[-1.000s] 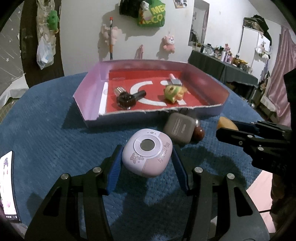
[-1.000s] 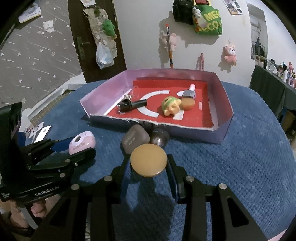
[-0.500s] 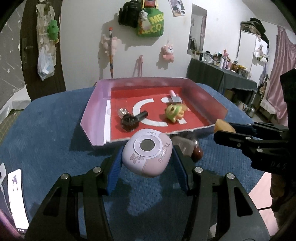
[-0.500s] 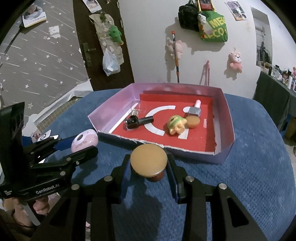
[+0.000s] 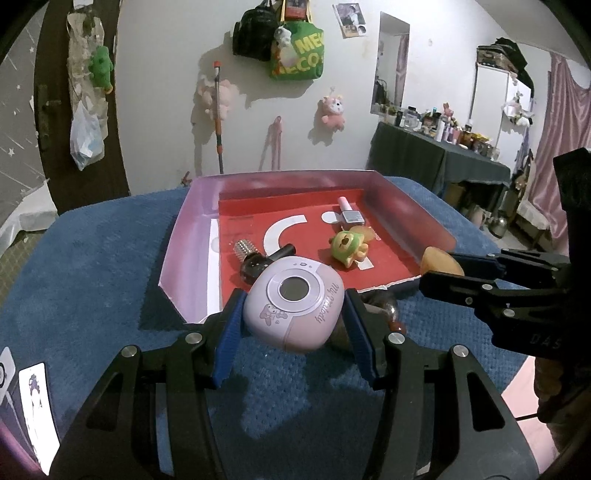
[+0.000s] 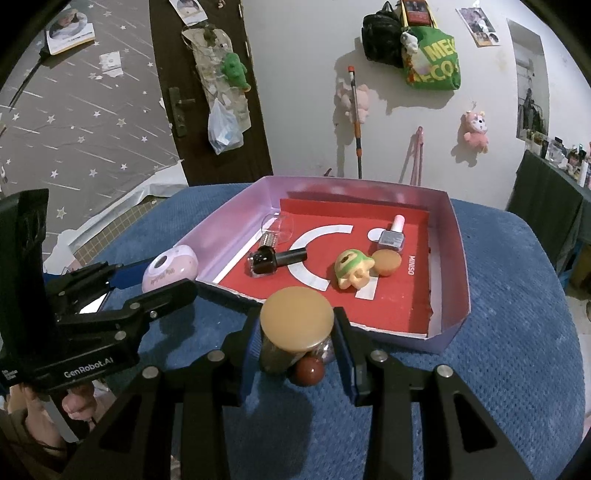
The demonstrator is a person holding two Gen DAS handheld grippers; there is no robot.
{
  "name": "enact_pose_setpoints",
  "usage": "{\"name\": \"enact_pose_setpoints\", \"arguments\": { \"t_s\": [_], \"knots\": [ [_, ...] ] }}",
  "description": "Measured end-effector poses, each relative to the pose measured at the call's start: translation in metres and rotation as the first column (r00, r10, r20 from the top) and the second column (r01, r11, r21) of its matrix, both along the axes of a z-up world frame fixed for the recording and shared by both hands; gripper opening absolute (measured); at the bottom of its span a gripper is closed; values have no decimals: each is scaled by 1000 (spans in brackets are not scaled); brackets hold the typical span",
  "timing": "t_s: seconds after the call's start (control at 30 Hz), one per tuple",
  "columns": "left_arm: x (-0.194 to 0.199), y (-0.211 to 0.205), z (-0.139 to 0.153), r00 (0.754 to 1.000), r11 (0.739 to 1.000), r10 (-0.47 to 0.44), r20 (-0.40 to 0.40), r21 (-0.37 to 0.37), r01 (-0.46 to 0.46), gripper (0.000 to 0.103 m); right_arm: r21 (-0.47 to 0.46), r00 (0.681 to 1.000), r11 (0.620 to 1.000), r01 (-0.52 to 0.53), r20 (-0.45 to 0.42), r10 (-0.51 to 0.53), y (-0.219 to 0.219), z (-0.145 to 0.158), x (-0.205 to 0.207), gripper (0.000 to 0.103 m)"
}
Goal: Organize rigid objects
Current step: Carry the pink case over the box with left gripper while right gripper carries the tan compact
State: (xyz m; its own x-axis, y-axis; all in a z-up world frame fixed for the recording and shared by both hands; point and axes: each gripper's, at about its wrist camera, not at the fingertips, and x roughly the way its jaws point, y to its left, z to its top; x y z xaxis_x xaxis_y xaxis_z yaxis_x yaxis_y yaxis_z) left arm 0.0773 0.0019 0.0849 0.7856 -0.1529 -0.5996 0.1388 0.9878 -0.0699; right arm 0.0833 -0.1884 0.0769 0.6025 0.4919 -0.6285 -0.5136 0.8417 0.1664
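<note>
The table [image 6: 517,295] is covered with a blue textured cloth. Behind it stands a white wall [image 5: 166,92], lit unevenly, with soft shadows. On the wall hang a green bag [image 5: 297,55], a black bag [image 5: 251,35], a pink plush toy [image 5: 334,110] and a photo [image 5: 352,20]. A stick with an orange end [image 5: 218,118] leans against the wall. At the left is a dark brown door [image 6: 207,92] with a plastic bag [image 6: 223,127] and a green plush toy [image 6: 234,70] hanging on it. Beside the door the wall has grey paper with stars [image 6: 92,110]. At the right stands a dark-covered side table with many bottles [image 5: 436,147], a white cabinet [image 5: 491,103] and a pink curtain [image 5: 565,122].
</note>
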Motion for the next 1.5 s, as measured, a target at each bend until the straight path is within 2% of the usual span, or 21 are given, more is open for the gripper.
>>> {"name": "enact_pose_setpoints", "arguments": {
  "t_s": [0.37, 0.9, 1.17, 1.5],
  "knots": [
    [30, 7, -9, 997, 999, -15, -73, -30, 13, 51, -28, 1000, 1000, 6, -21, -6, 4, -4, 26, 40],
    [78, 7, -33, 981, 998, -38, -193, -57, 28, 51, -56, 988, 998, 18, -154, -26, 10, -39, 81, 40],
    [97, 8, -53, 967, 999, -24, -255, -36, 15, 51, -72, 976, 997, 7, -218, -23, 14, -58, 98, 40],
    [109, 10, -61, 961, 999, -16, -276, -42, 5, 51, -95, 970, 995, 22, -240, -45, 17, -69, 110, 40]
  ]
}}
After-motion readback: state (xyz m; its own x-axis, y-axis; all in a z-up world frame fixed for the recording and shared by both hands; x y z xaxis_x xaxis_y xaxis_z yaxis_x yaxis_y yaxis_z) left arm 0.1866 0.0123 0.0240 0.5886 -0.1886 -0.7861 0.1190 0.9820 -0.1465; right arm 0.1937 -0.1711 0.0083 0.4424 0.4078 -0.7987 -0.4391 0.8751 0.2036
